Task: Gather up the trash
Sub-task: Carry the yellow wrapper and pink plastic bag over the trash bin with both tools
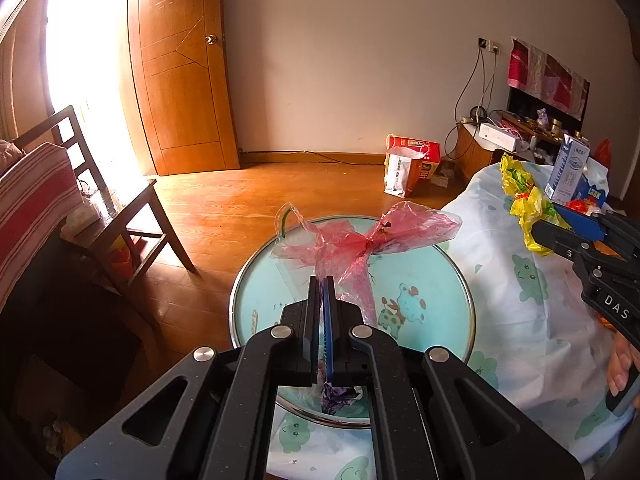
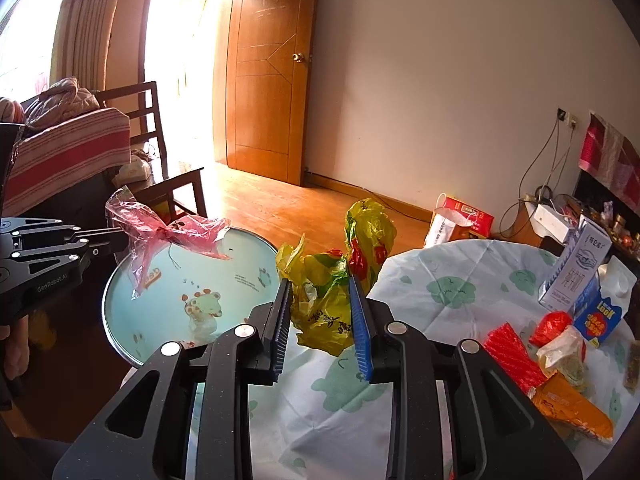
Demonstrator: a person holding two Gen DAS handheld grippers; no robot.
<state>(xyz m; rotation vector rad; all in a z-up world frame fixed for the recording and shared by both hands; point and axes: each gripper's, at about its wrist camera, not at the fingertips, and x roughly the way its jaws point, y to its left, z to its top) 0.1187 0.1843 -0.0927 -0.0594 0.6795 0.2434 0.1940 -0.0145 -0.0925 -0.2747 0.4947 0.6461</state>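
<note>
Now, left gripper (image 1: 324,280): clamped tight on crumpled pink see-through plastic bag (image 1: 360,240).
R gripper (image 2: 320,284): narrow gap, pinching crumpled yellow plastic bag (image 2: 320,304).

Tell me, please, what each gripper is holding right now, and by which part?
The left gripper is shut on the pink plastic bag, pinching its lower end. The right gripper clamps the yellow plastic bag across its crumpled lower half.

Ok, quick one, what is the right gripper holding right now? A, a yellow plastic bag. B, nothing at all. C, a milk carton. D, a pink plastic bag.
A: in the right wrist view the right gripper has the crumpled yellow plastic bag between its fingers, while the pink plastic bag hangs from the left gripper.
</note>
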